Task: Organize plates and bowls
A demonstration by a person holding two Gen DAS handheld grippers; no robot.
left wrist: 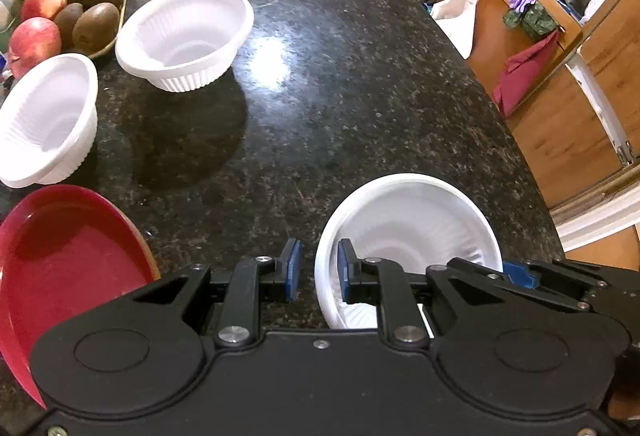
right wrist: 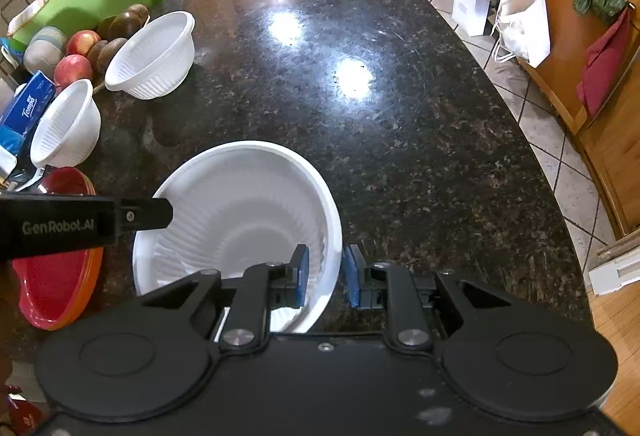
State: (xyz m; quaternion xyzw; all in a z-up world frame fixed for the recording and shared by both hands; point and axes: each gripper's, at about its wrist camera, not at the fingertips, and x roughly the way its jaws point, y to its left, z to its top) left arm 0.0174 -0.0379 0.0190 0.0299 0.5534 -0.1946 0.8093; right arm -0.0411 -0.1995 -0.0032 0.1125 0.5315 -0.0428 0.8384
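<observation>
At the near edge of the dark granite tabletop (right wrist: 400, 107), both claws point forward over the stone at a shallow downward tilt, one on each side of a big white ribbed bowl (right wrist: 240, 211). The right claw (right wrist: 325, 274) straddles that bowl's right rim: one blue pad sits inside the wall, the other outside, with a narrow gap showing at the rim, so I cannot tell whether the pads press the plastic or merely bracket it. The left claw (left wrist: 318, 270) straddles the opposite rim of the same bowl (left wrist: 412, 232) in the same manner, pads slightly apart, and its grip is just as uncertain. In the right wrist view the left claw's black body crosses the bowl's left side and covers part of the rim, while each claw's own housing hides the bowl's near portion. Toward the left edge of the tabletop lies a stack of red plates (right wrist: 52, 284), partly cut off by the claw body; the stack's count is hard to read. Farther along the left edge stand two smaller white bowls, the nearer one (left wrist: 44, 119) and the farther one (left wrist: 184, 35), both tilted in the lens and well apart from either claw. Behind them rests a tray of fruit (left wrist: 76, 15).
</observation>
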